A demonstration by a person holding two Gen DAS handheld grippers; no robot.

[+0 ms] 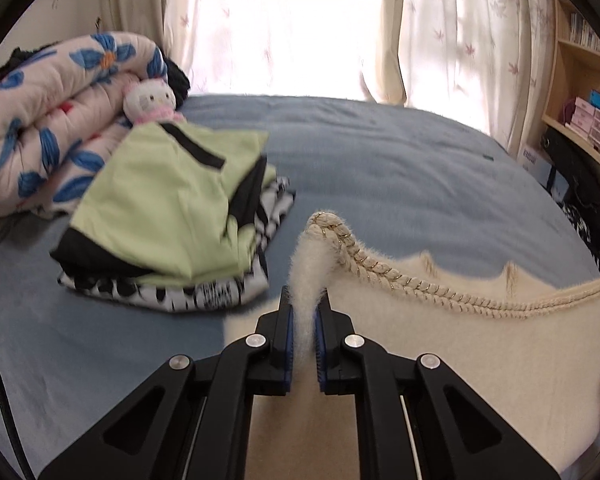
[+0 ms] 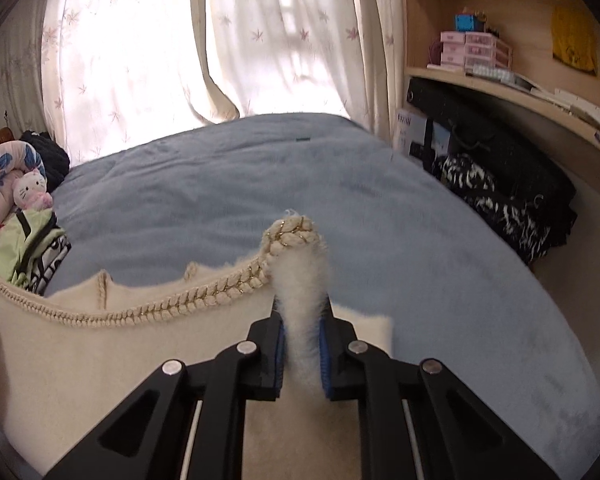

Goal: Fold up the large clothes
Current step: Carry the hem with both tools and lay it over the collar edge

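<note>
Left gripper (image 1: 305,300) clamped on one corner of the cream garment (image 1: 440,340), fuzzy cloth bunched between the blue pads and poking out past the tips. Right gripper (image 2: 302,312) clenched likewise on the opposite corner, a tuft of the same cloth rising between its fingers. Held so, judging by the pictures, to keep the braided trim (image 1: 400,276) stretched between the two as a straight top edge, ready for a fold or a lay-down. Trim sagging in a shallow curve from one grip to the other; not fully taut. Body of the garment hanging below and toward the cameras, filling the lower frame on the inner side of each gripper. Whether its lower part rests on the bed, cannot tell.

Beyond the tips, blue bed (image 1: 380,160) bare across the middle, seemingly left free as the folding surface. Farther left, a pile (image 1: 172,208) of folded clothes, green piece on top, well apart from the held garment; likely the place for finished items. Behind that, a floral quilt (image 1: 52,112) and a plush cat (image 1: 150,100). Farthest, curtains (image 2: 140,40) and a shelf (image 2: 500,72) at right.
</note>
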